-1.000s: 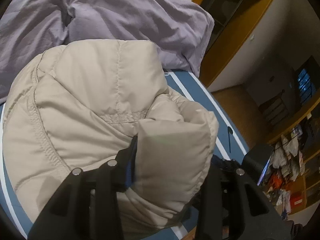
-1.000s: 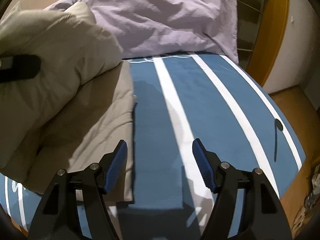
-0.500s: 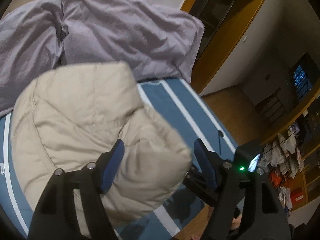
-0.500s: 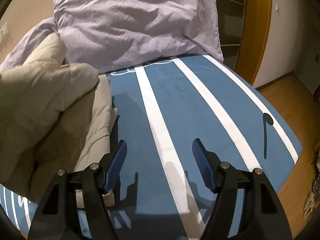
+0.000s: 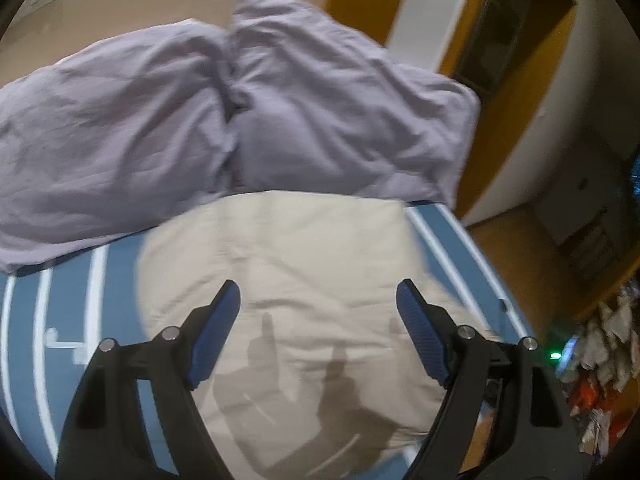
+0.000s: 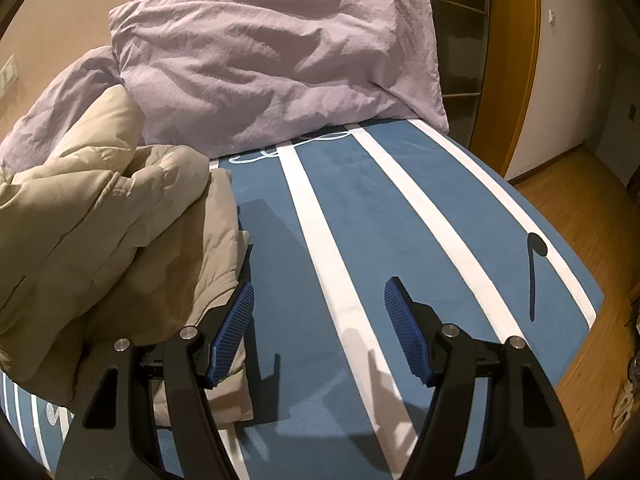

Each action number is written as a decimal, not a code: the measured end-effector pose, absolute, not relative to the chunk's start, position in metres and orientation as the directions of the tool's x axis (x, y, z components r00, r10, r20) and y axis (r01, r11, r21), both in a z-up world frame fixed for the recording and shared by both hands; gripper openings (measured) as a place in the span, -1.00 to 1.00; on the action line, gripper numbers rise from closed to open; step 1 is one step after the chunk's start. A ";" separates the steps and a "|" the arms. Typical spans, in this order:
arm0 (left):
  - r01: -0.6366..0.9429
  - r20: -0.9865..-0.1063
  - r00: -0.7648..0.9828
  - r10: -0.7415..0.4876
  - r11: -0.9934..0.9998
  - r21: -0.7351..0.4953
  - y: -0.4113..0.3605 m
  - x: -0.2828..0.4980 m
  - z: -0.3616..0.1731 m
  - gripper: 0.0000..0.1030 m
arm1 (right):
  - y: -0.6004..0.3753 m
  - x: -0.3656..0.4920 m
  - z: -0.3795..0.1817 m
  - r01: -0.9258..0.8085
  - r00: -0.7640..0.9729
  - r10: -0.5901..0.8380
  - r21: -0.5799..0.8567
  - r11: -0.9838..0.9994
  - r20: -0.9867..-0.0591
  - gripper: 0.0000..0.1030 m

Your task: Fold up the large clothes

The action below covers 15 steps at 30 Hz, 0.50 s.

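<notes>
A beige padded jacket lies folded in a thick bundle on the blue bed cover with white stripes. My left gripper is open and empty, held above the jacket. In the right wrist view the jacket is piled at the left, and my right gripper is open and empty over the bare bed cover, with its left finger close beside the jacket's edge.
A crumpled lilac duvet lies across the head of the bed, also seen in the left wrist view. The bed's right edge drops to a wooden floor. A wooden wardrobe frame stands behind.
My left gripper let go of the jacket fold, opened and rose away; the jacket dropped flat on the bed. My right gripper stayed open and pulled back a little.
</notes>
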State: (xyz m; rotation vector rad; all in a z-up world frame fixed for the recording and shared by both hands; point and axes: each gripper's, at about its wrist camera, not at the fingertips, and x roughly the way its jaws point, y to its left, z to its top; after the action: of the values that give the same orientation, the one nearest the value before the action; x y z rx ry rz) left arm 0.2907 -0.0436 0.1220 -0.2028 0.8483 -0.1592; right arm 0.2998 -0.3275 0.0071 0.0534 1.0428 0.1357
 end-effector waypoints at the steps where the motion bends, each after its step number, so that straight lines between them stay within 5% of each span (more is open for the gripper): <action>1: 0.037 -0.735 0.648 -0.198 0.973 -0.229 -0.035 0.292 0.117 0.56 | -0.327 0.299 0.007 -0.086 0.495 0.138 0.109 0.990 -0.858 0.35; 15: -0.105 -0.816 0.558 -0.153 0.962 -0.252 0.000 0.298 0.048 0.53 | -0.330 0.299 0.023 -0.075 0.517 0.146 0.126 0.989 -0.843 0.35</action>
State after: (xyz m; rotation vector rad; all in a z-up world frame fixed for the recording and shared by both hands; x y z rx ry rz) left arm 0.2975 -0.0003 0.0484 -0.2869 0.9820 -0.0286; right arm 0.2989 -0.3305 0.0232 0.0769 1.0191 0.1329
